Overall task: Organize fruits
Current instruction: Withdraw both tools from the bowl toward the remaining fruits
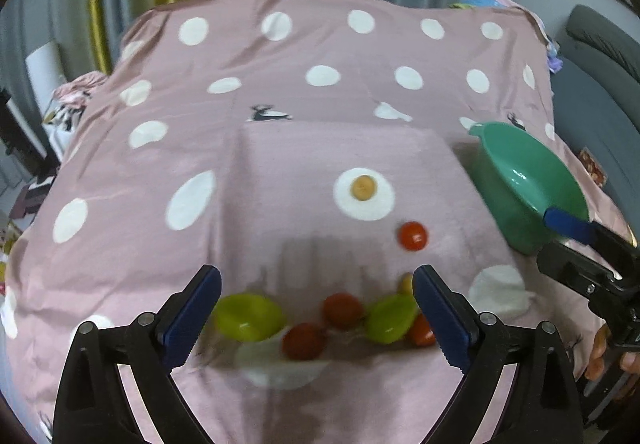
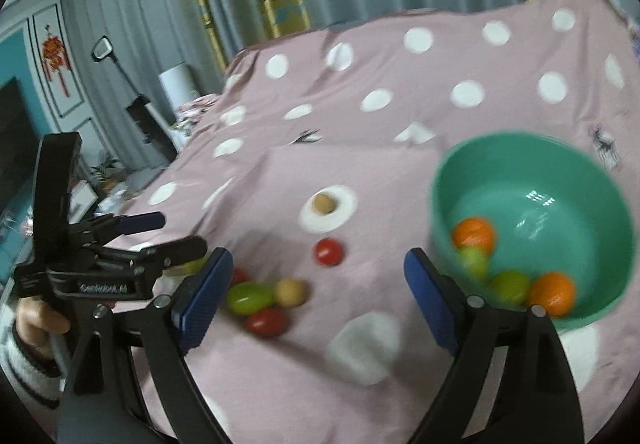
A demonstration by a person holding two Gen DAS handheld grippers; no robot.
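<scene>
Pink spotted cloth (image 1: 280,148) is lying under our work. We are holding the left gripper (image 1: 316,318) wide over blurred fruits (image 1: 344,310), partly hidden by its fingers, and the right gripper (image 2: 318,300) wide, empty, beside the green bowl (image 2: 560,172) holding oranges (image 2: 474,234).

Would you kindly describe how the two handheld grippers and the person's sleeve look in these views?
Both the left gripper and the right gripper have black angular frames with silver pivot bolts and flat blue ribbed pads. In the right wrist view the left gripper's body bears white lettering, too blurred to read with certainty. The sleeve beneath it looks white and fuzzy with dark stripes.
</scene>
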